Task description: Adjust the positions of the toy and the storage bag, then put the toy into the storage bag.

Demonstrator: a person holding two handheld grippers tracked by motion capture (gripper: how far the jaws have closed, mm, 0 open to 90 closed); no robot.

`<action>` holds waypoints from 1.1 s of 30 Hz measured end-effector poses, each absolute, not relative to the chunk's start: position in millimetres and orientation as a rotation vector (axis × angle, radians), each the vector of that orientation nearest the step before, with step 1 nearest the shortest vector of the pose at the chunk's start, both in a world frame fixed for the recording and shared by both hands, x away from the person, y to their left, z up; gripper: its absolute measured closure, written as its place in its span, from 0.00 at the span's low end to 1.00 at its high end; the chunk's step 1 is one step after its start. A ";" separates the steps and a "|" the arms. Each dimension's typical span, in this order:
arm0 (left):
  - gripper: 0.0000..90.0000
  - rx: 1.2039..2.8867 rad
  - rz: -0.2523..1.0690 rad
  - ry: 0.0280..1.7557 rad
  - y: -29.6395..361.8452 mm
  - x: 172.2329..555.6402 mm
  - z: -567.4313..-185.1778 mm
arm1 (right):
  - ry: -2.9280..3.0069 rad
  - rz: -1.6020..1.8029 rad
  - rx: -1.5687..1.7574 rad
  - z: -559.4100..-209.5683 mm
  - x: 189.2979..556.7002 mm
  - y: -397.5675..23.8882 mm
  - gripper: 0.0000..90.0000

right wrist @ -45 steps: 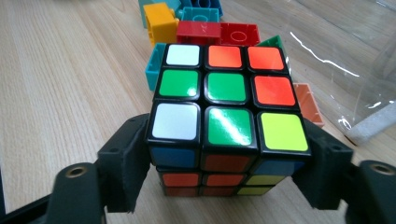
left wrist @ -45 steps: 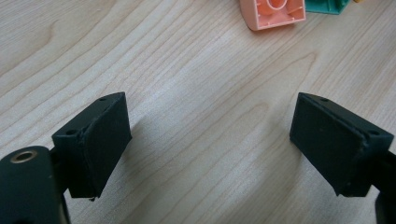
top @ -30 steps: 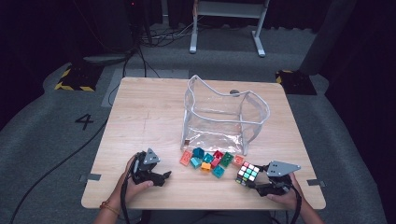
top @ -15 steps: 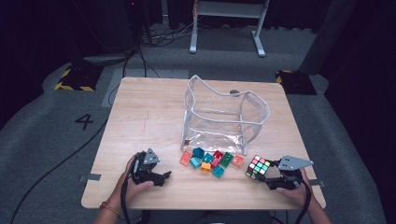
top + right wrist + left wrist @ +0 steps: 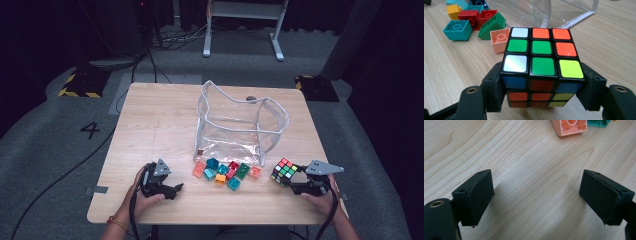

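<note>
A scrambled puzzle cube (image 5: pixel 284 172) (image 5: pixel 541 65) sits between the black jaws of my right gripper (image 5: pixel 290 182) (image 5: pixel 541 92), which is shut on it near the table's front right. My left gripper (image 5: pixel 175 189) (image 5: pixel 536 200) rests open at the front left, bare wood between its jaws. A clear plastic bag (image 5: pixel 240 125) stands open in the middle of the table. In front of it lies a cluster of several coloured toy bricks (image 5: pixel 225 172) (image 5: pixel 471 21); a peach brick (image 5: pixel 570 126) lies just ahead of the left gripper.
The wooden table (image 5: pixel 160 120) has bare room at the left and back. A small round mark (image 5: pixel 251 99) lies behind the bag. Dark floor with cables, tape marks and a metal stand surrounds the table.
My right gripper has carried the puzzle cube to the right and slightly away from the bricks. The left gripper has stayed where it was.
</note>
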State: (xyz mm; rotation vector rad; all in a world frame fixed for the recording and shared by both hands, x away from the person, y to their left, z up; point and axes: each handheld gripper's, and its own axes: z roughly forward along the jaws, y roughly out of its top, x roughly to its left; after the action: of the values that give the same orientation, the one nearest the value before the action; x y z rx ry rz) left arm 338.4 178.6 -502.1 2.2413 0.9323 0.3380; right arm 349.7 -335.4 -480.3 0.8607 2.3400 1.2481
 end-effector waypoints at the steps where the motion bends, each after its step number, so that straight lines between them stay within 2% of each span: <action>1: 0.14 2.242 0.341 0.931 178.7 338.5 -502.1 | 2.342 1.251 0.871 -479.5 350.0 -336.1 0.37; 20: 0.14 2.239 0.323 0.929 178.2 338.5 -502.5 | 2.264 1.269 0.911 -468.5 357.7 -346.2 0.37; 33: 0.14 2.239 0.323 0.930 178.2 338.5 -502.6 | 2.174 1.299 0.918 -433.7 373.6 -353.6 0.37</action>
State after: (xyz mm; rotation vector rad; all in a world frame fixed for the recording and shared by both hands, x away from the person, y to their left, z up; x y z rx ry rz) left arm 338.5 178.2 -502.6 2.2388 0.9299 0.3234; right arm 373.6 -353.6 -433.7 0.9177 2.1737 1.2986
